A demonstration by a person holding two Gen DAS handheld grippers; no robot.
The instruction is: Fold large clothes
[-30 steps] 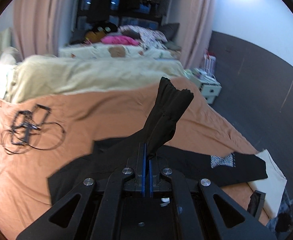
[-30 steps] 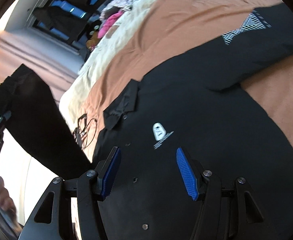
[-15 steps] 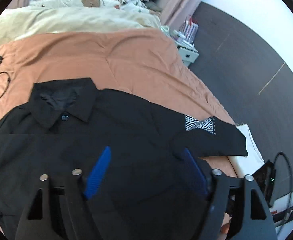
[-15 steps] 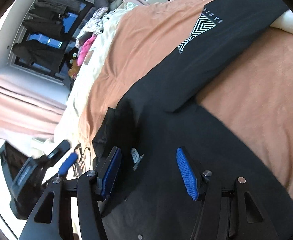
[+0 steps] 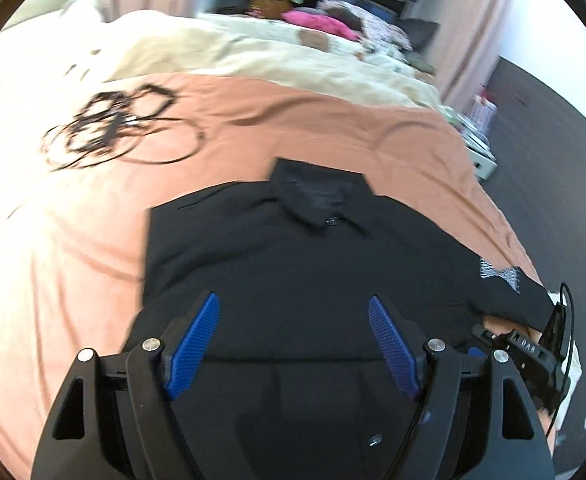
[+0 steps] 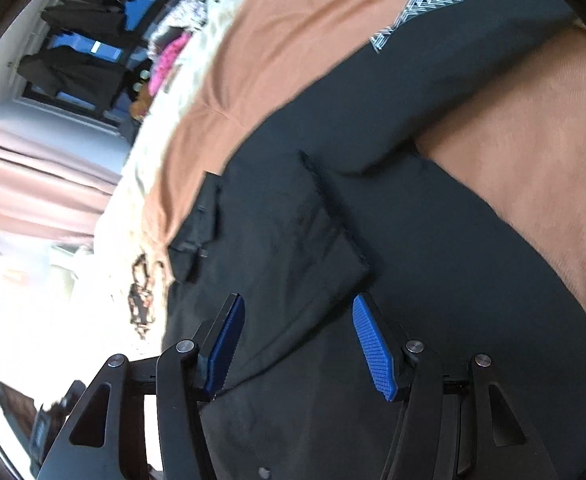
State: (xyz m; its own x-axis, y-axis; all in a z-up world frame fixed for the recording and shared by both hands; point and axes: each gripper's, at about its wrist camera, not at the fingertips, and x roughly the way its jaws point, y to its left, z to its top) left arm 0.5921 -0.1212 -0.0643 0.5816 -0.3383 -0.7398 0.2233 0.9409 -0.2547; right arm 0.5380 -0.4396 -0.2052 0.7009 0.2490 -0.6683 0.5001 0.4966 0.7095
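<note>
Now the sleeve (image 6: pixel 293 240) lies folded on my black shirt (image 5: pixel 293 264); both grippers (image 5: pixel 293 344) (image 6: pixel 293 344) hang wide, empty. It is soft, floppy; I should pinch the other sleeve's cuff.

We count one black shirt (image 5: pixel 293 264) spread beyond our jaws, one cable tangle (image 5: pixel 113 128) farther left, two grippers.

A bed (image 5: pixel 333 120) spread with an orange-brown cover carries everything here. A black collared shirt (image 5: pixel 293 264) lies flat on its near part, collar toward the far side — one sleeve runs out to the right edge. A tangle of black cables (image 5: pixel 109 132) rests far left, with a cream blanket (image 5: pixel 253 60) bunched beyond
</note>
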